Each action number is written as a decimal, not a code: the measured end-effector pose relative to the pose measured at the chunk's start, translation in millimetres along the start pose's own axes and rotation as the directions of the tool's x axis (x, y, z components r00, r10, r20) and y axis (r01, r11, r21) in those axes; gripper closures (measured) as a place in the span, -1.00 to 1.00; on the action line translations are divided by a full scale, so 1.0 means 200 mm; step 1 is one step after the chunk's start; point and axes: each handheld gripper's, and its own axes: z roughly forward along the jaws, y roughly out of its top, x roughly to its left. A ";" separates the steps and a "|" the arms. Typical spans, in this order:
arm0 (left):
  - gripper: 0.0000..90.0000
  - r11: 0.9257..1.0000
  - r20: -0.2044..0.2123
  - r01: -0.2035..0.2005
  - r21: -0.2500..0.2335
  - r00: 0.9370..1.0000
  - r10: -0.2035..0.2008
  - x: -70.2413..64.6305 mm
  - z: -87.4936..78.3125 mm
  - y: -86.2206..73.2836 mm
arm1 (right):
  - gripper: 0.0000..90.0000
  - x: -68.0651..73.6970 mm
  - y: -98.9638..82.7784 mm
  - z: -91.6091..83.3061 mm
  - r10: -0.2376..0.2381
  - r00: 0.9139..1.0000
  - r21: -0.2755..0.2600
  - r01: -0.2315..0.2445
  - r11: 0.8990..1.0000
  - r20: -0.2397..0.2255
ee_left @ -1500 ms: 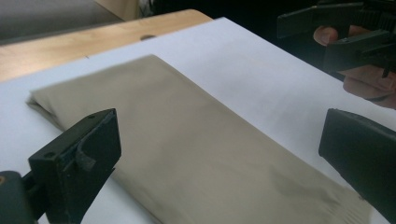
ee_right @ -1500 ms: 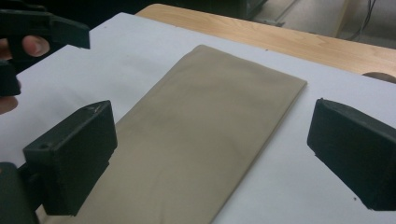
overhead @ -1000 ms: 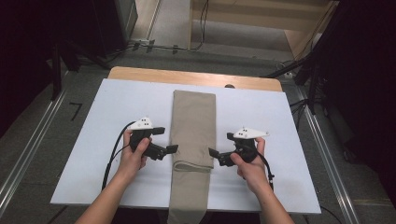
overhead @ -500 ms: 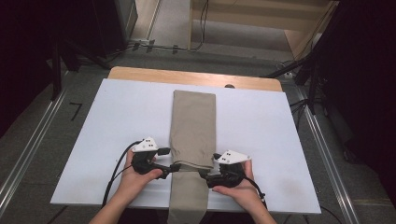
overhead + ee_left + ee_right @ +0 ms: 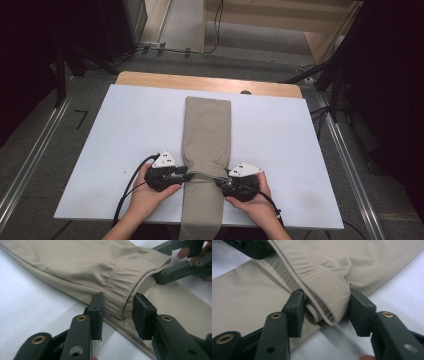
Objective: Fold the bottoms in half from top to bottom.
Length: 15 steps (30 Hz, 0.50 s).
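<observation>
A long beige garment (image 5: 207,135) lies folded in a strip down the middle of the white board (image 5: 120,130), and its near end hangs over the front edge. An upper layer ends in an elastic hem (image 5: 140,277) close to the front. My left gripper (image 5: 187,176) is at the hem's left corner. Its jaws have just been closing, and the pads now pinch the bunched corner (image 5: 117,307). My right gripper (image 5: 220,183) is at the right corner. Its jaws have also been closing, and they now press on the folded hem (image 5: 329,305). A hand holds each gripper.
The board rests on a wooden table (image 5: 210,82) with metal rails (image 5: 30,165) on either side. Cables and dark stands sit on the floor beyond the far edge. Bare white board lies to the left and right of the garment.
Both hands have come down and inward toward the front of the board. The jaws, wide open beside the garment before, have closed on the two corners of the hem.
</observation>
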 end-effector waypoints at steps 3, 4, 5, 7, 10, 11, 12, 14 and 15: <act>0.58 1.000 -0.006 -0.007 0.001 1.000 0.007 -0.01 0.00 0.00 | 0.28 0.01 0.00 0.00 -0.006 1.000 -0.007 0.006 1.000 0.012; 0.65 1.000 -0.008 -0.009 0.001 1.000 0.009 -0.01 0.00 0.00 | 0.30 0.01 0.00 0.00 -0.012 1.000 -0.008 0.012 1.000 0.018; 0.70 1.000 -0.010 -0.010 0.000 1.000 0.010 -0.01 0.00 0.00 | 0.32 0.01 0.00 0.00 -0.016 1.000 -0.009 0.016 1.000 0.022; 0.80 1.000 -0.004 -0.008 -0.007 1.000 0.008 -0.01 0.00 0.00 | 0.38 0.02 0.00 0.00 -0.020 0.999 -0.012 0.020 1.000 0.026; 0.88 1.000 -0.005 -0.015 -0.012 1.000 0.015 -0.01 0.00 0.00 | 0.50 0.02 0.00 -0.01 -0.032 0.999 -0.017 0.033 0.999 0.034; 0.89 1.000 -0.006 -0.019 -0.012 1.000 0.019 -0.01 0.00 0.00 | 0.53 0.02 -0.01 -0.01 -0.033 0.999 -0.020 0.034 0.999 0.036; 0.89 1.000 -0.007 -0.024 -0.011 1.000 0.024 -0.02 0.00 0.00 | 0.55 0.03 -0.01 -0.01 -0.034 0.999 -0.023 0.034 0.999 0.034; 0.90 1.000 0.002 -0.021 -0.017 1.000 0.022 -0.02 0.00 0.00 | 0.58 0.02 -0.01 -0.01 -0.027 0.999 -0.026 0.028 0.999 0.030; 0.90 1.000 0.006 -0.019 -0.025 1.000 0.019 -0.02 0.00 0.00 | 0.60 0.02 -0.01 -0.01 -0.023 0.999 -0.030 0.023 0.999 0.028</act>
